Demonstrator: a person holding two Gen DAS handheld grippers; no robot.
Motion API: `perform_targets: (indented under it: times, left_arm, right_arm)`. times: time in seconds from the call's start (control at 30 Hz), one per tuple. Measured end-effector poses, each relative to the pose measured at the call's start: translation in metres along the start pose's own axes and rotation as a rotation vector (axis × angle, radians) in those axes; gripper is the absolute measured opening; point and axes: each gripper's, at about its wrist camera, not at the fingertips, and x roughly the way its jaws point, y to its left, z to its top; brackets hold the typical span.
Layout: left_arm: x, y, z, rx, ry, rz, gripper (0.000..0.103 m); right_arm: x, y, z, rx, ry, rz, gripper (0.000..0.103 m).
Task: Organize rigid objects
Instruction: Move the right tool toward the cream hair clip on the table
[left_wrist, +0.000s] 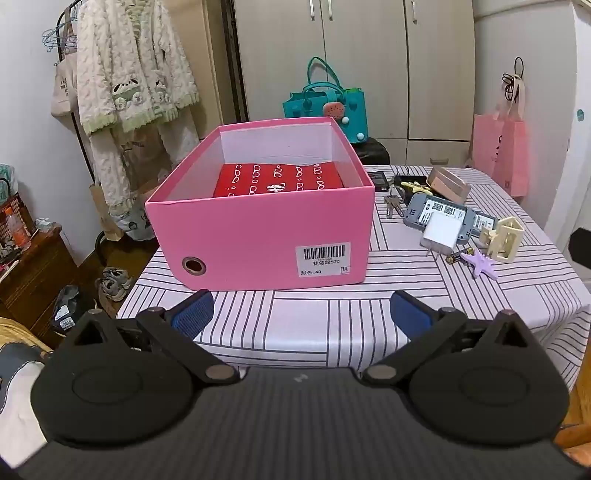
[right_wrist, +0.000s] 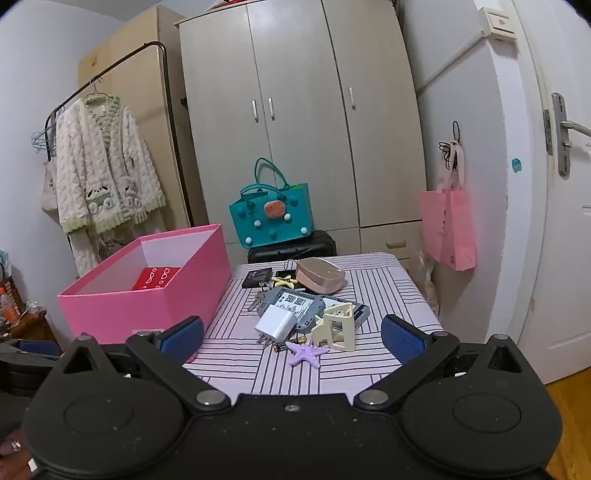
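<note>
A pink box (left_wrist: 258, 229) is seen on the striped table (left_wrist: 332, 314), directly ahead of the left gripper (left_wrist: 301, 314) at 12 o'clock. A red packet (left_wrist: 279, 179) lies flat on its floor (the rest of the box looks bare). The left fingers (left_wrist: 194, 312) are spread wide over the cloth, with nothing between them and no contact with the box.

The loose things are gathered at about 2 o'clock from the box. A white charger (right_wrist: 275, 321) leans on a grey device (right_wrist: 295, 306) with printed labels. Just beside them stand a cream holder (right_wrist: 338, 326) and, nearest the camera, a purple starfish (right_wrist: 304, 352) touching a small battery (right_wrist: 282, 346). Farther back, keys (left_wrist: 393, 205), a dark card-like item (right_wrist: 256, 277), a yellow clip (right_wrist: 284, 282) and a tan case (right_wrist: 319, 275) are found.

The right gripper (right_wrist: 291, 338) is held short of this cluster, which sits at its 12 o'clock; its fingers (right_wrist: 404, 338) are likewise wide apart and empty. The box lies at its 10 o'clock.
</note>
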Motion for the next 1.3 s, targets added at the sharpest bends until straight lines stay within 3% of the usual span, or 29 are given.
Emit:
perform_targets:
  times: [0.4,0.87,1.3]
  left_arm:
    - [-0.003,0.002,-0.002,-0.022,-0.028,-0.063,0.103]
    - [0.001,-0.018,-0.012,0.066,-0.049,-0.012,0.103]
    - [-0.001,-0.033,-0.02,0.046,-0.061,-0.032,0.103]
  right_arm:
    - [0.004,0.001,-0.004,-0.023,0.007,-0.002,0.103]
    - [0.013,-0.006,-0.008,-0.034,0.036,-0.025,0.103]
    - [0.012,-0.019,-0.015,-0.06,0.037,-0.079,0.103]
